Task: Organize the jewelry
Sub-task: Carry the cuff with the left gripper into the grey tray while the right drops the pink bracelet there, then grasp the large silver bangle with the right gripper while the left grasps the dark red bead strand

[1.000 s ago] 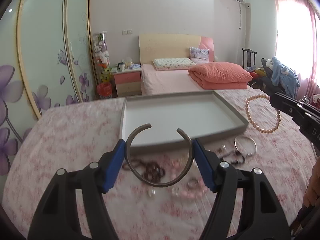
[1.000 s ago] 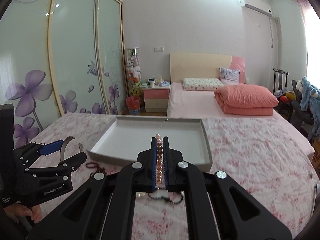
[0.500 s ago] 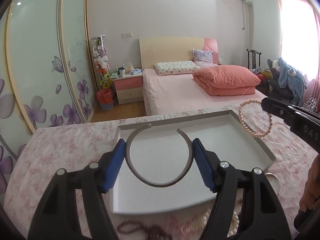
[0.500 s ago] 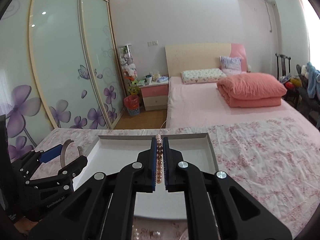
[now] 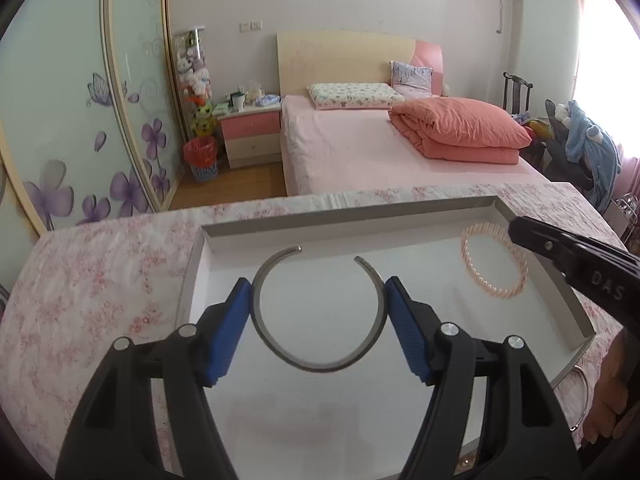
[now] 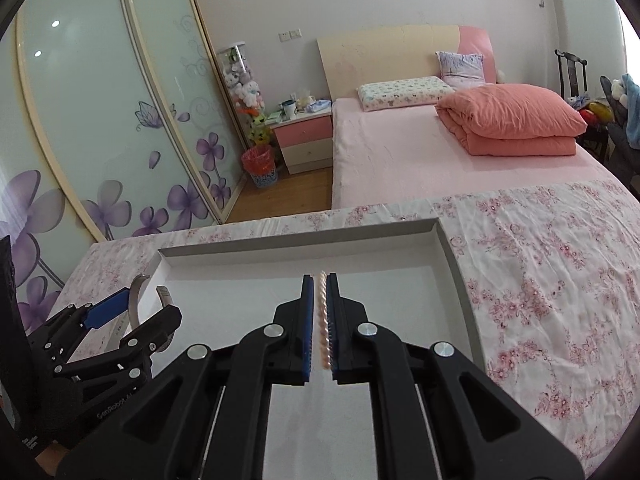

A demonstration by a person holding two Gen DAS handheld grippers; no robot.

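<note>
My left gripper is shut on an open silver cuff bangle and holds it over the white tray. My right gripper is shut on a pink pearl bracelet, seen edge-on between its blue pads. In the left wrist view the pearl bracelet hangs as a ring low over the tray's right side, under the right gripper's black finger. In the right wrist view the left gripper with the bangle sits at the tray's left rim.
The tray lies on a pink floral cloth. A silver ring-shaped piece lies on the cloth off the tray's right front corner. A bed with a folded orange quilt, a nightstand and sliding wardrobe doors stand beyond.
Both grippers have moved forward and down over the tray with their pieces still held. The loose jewelry on the cloth in front of the tray has dropped out of view.
</note>
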